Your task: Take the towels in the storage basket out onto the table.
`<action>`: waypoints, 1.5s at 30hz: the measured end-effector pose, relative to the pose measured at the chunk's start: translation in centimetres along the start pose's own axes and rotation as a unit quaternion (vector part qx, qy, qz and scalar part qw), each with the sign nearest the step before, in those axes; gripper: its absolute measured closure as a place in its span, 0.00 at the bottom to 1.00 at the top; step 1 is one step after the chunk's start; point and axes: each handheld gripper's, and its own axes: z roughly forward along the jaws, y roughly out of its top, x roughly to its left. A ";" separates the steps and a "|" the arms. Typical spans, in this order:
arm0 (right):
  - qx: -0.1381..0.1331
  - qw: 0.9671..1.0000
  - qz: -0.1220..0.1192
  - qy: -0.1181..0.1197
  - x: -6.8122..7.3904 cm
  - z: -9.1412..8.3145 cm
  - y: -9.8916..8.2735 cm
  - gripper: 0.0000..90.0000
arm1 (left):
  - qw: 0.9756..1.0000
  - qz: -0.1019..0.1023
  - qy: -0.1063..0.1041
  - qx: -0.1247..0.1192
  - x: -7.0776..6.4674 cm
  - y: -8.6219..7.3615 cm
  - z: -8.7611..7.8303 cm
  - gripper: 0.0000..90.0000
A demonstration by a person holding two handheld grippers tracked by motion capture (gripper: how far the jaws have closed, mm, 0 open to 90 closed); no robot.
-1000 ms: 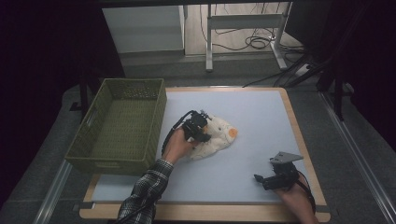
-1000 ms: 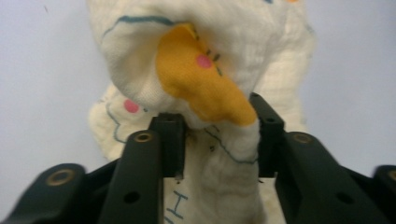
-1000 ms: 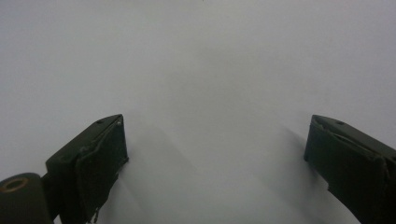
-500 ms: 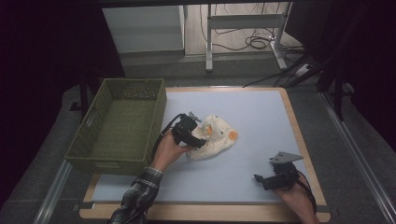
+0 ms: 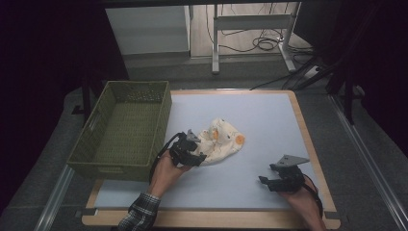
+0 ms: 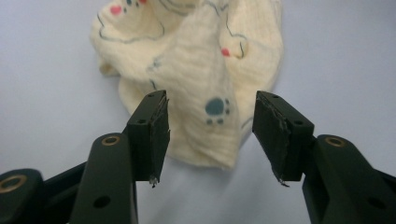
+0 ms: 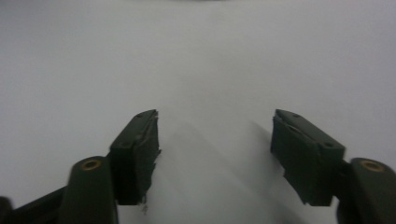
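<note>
A crumpled cream cloth with small coloured prints lies near the middle of the pale blue mat. My left gripper sits at the cloth's near left edge. In the left gripper view its jaws stand open, and a fold of the cloth lies between and just beyond them, not pinched. My right gripper rests low over the mat near the front right, open, with only bare mat ahead of it.
A green woven basket stands at the left, its right wall overlapping the mat's left edge, close to my left hand. The table's wooden rim frames the mat. Beyond the table are a desk frame and cables on the floor.
My left gripper has drawn back toward the front left, from on top of the cloth to its near edge. The cloth has shifted slightly. The right gripper has stayed put.
</note>
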 end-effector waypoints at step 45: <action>-0.015 0.997 -0.062 0.046 3.9 6.9 8.7 0.98 | 0.997 -0.019 0.000 -0.070 0.4 -3.4 0.8 0.91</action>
